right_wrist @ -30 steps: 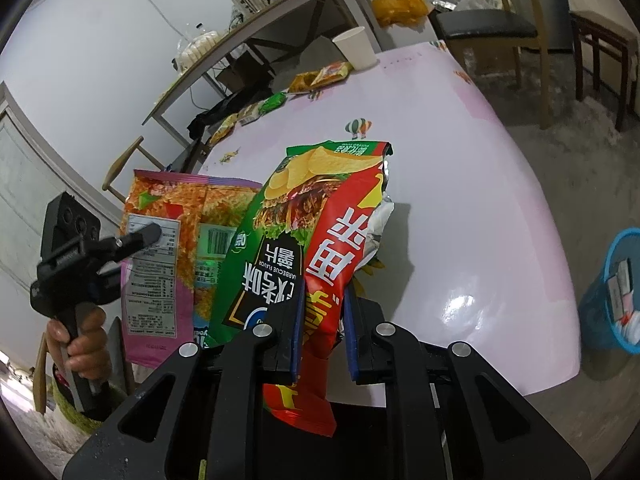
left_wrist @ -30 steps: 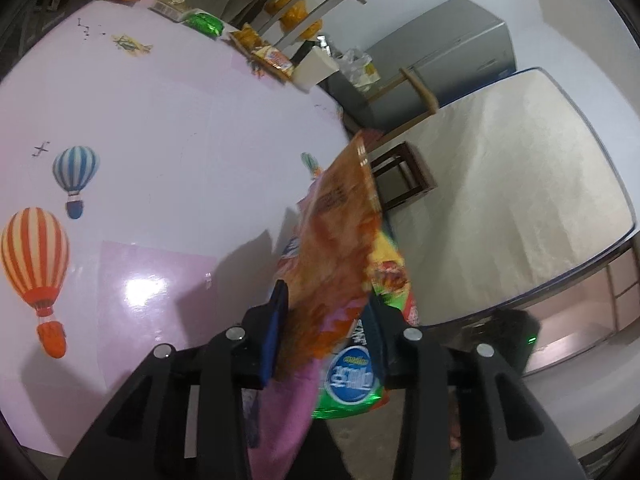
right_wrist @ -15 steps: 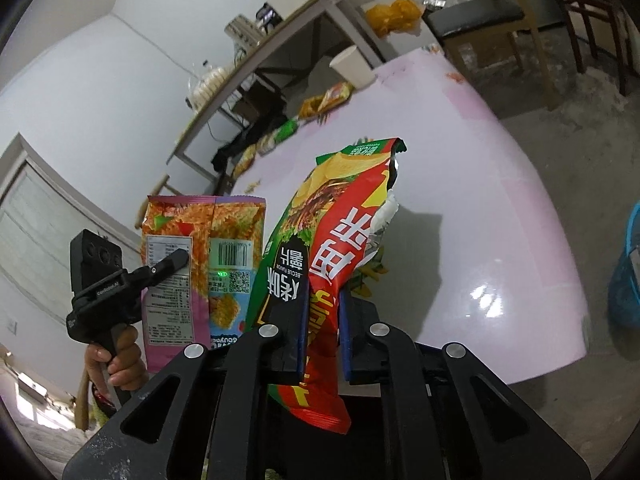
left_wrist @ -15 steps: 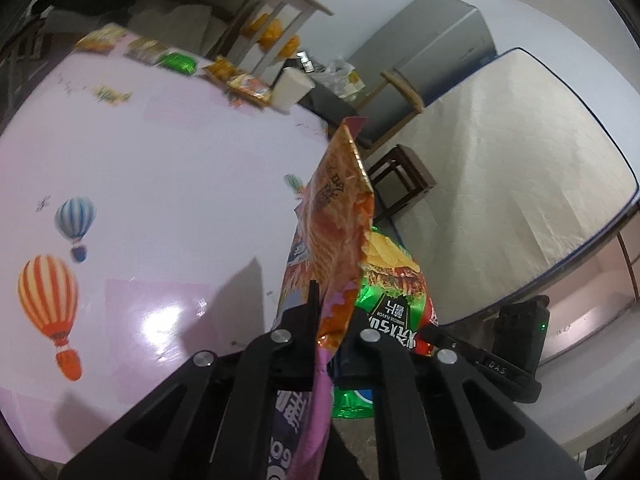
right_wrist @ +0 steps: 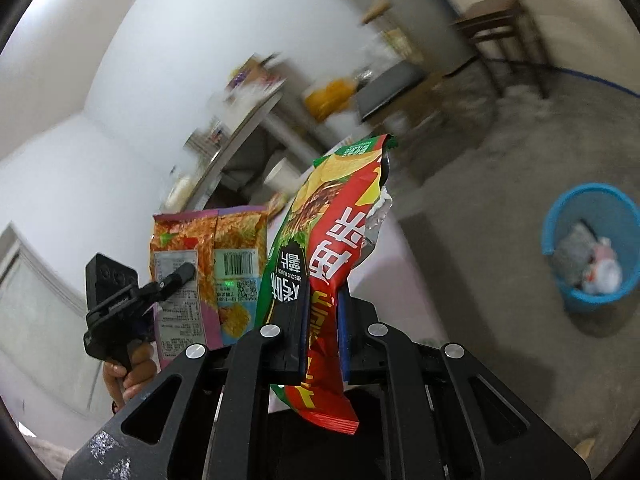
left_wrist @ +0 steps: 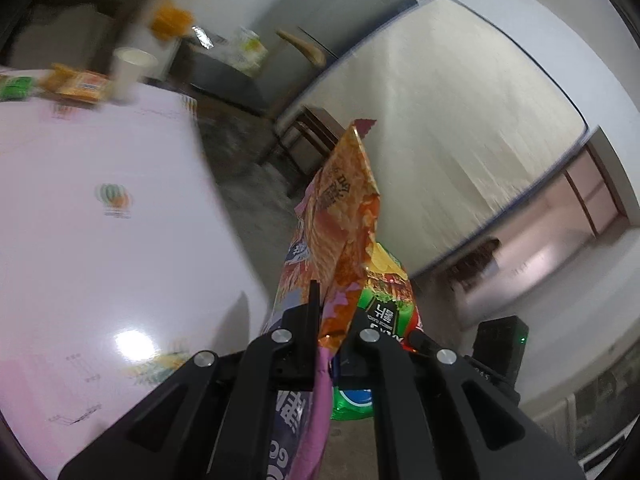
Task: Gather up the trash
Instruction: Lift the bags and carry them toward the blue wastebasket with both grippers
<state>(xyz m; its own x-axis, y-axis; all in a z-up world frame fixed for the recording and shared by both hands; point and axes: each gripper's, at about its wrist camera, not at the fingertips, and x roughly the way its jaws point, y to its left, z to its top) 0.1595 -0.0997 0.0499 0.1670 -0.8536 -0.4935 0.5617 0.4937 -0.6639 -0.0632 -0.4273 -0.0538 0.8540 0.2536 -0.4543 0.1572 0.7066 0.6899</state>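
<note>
My left gripper (left_wrist: 334, 316) is shut on an orange and pink snack bag (left_wrist: 340, 216), held upright off the table's right edge. The same bag shows in the right wrist view (right_wrist: 208, 264), pinched by the left gripper (right_wrist: 184, 272). My right gripper (right_wrist: 320, 312) is shut on a red and green chip bag (right_wrist: 336, 232), held upright in the air. That bag also shows in the left wrist view (left_wrist: 384, 300), just right of the orange bag. A blue trash bin (right_wrist: 592, 248) with rubbish inside stands on the floor at the right.
The pink table with balloon prints (left_wrist: 100, 220) lies to the left. At its far end are a paper cup (left_wrist: 130, 68) and several small wrappers (left_wrist: 80, 84). A wooden stool (left_wrist: 308, 136) and a mattress leaning on the wall (left_wrist: 460, 140) stand beyond the table.
Both grippers have lifted and swung right, away from the table, each keeping its bag. The blue bin has come further into the right wrist view.
</note>
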